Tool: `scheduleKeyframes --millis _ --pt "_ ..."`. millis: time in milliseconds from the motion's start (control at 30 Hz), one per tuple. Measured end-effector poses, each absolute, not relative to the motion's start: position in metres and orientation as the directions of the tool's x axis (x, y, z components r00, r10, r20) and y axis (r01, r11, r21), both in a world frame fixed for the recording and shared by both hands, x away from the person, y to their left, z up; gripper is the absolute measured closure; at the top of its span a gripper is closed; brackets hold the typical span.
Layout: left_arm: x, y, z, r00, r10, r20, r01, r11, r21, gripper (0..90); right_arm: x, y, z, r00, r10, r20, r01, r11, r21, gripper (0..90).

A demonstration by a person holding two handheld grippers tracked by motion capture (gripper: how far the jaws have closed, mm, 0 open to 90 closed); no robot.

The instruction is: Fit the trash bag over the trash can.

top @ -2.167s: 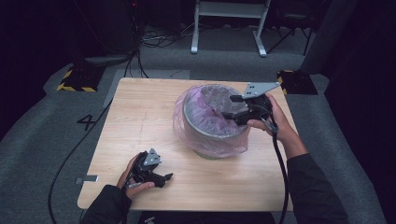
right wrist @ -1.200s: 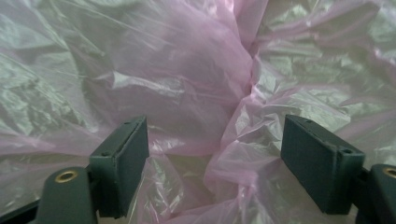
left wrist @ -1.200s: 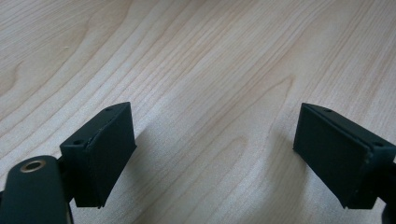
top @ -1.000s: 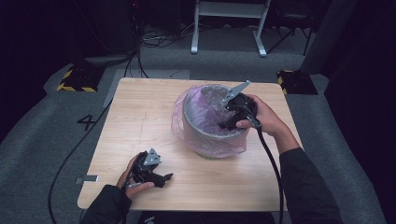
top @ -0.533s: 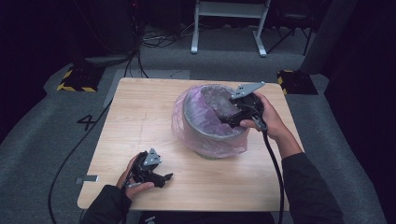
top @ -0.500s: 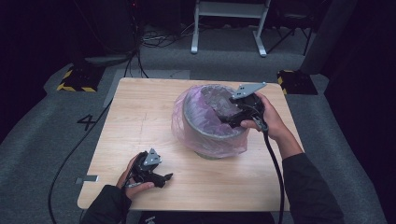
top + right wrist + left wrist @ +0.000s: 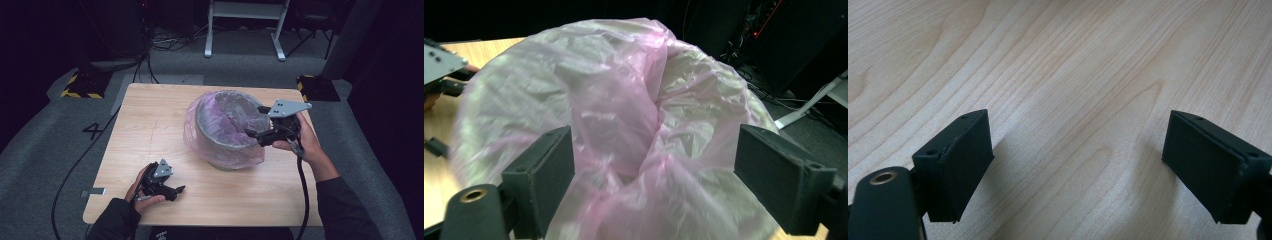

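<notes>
Right gripper (image 7: 256, 135) withdrawn from inside bin (image 7: 227, 131) to its right rim, jaws just opened wide, pink liner (image 7: 624, 125) released. Left gripper (image 7: 176, 191) idle, open, empty, near table's (image 7: 150, 115) front-left corner. Liner likely seated.

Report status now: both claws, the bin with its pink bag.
Left claw open, resting on table. Right claw open, jaws just opened, at bin rim, nothing gripped. Pink bag lines bin. Nothing in the way.

"4" on the grey floor (image 7: 94, 131)
</notes>
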State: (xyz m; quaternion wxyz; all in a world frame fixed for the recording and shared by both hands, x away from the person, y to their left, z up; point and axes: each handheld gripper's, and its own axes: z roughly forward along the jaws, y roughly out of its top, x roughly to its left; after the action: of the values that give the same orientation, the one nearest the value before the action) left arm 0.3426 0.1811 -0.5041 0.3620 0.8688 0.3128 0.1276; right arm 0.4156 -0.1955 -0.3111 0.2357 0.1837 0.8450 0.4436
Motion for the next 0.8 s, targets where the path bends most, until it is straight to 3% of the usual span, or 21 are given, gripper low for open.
scheduleKeyframes --millis 533,800 --pt "0.343 0.181 -0.504 0.772 0.636 -0.005 0.451 -0.542 0.709 12.2 0.369 -0.242 -0.336 -0.783 0.557 -0.278 0.1 0.553 0.827 15.9" --pt "0.343 0.181 -0.504 0.773 0.634 -0.006 0.45 -0.543 0.709 12.2 0.354 -0.254 -0.369 -0.754 0.587 -0.293 0.137 0.578 0.804 15.8"
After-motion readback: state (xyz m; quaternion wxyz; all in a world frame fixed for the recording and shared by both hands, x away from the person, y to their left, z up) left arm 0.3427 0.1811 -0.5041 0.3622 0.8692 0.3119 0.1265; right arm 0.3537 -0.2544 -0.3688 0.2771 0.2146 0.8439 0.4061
